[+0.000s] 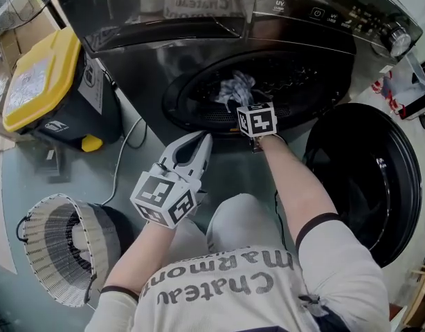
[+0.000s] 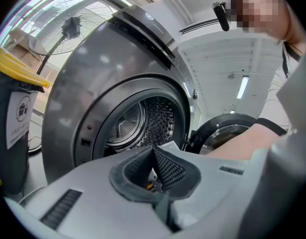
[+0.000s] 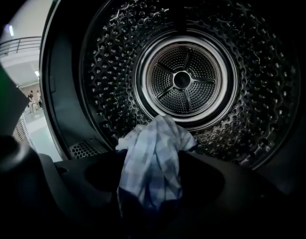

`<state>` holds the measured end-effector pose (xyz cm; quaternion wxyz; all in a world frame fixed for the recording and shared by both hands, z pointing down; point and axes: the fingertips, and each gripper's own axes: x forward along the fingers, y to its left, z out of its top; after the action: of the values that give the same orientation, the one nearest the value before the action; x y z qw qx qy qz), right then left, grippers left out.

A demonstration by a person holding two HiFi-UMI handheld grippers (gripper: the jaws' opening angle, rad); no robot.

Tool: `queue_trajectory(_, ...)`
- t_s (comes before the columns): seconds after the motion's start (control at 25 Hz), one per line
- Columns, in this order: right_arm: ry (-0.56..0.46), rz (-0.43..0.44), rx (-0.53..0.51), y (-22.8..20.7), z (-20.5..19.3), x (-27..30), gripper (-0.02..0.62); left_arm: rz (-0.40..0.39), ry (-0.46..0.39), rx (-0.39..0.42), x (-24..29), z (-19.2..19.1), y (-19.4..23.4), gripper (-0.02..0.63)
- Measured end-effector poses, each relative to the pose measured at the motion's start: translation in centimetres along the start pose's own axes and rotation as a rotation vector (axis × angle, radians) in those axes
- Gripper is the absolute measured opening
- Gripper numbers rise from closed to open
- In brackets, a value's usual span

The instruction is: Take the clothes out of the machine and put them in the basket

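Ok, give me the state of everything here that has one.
Machine door, swung open.
Right gripper, shut on the checked cloth.
Checked cloth, held at the drum mouth.
Left gripper, shut, empty.
Basket, on the floor, mouth up.
Yellow bin lid, closed.

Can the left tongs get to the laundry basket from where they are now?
Probably yes: the left tongs hang shut and empty outside the machine, and the basket stands on the floor on that same side, with nothing between them.
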<state>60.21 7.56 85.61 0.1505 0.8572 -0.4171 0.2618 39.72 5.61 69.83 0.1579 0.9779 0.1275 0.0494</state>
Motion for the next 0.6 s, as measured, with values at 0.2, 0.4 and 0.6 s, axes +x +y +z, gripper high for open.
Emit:
queue_trajectory(0.2,0.002,-0.017,-0.012,-0.1,0.0,0.0,0.305,0.011,0.003,-0.042,0.0,-0.8,0.1,0.008)
queue_trajectory(0.4,0.005,-0.014,-0.025,-0.2,0.0,0.0,0.250,-0.013,0.010,-0.050,0.4,-1.0,-0.5,0.008)
queue_trajectory(0.6,0.012,-0.010,-0.043,-0.5,-0.1,-0.1,0.181,0.000,-0.001,-0.054,0.4,-1.1,-0.2,0.008)
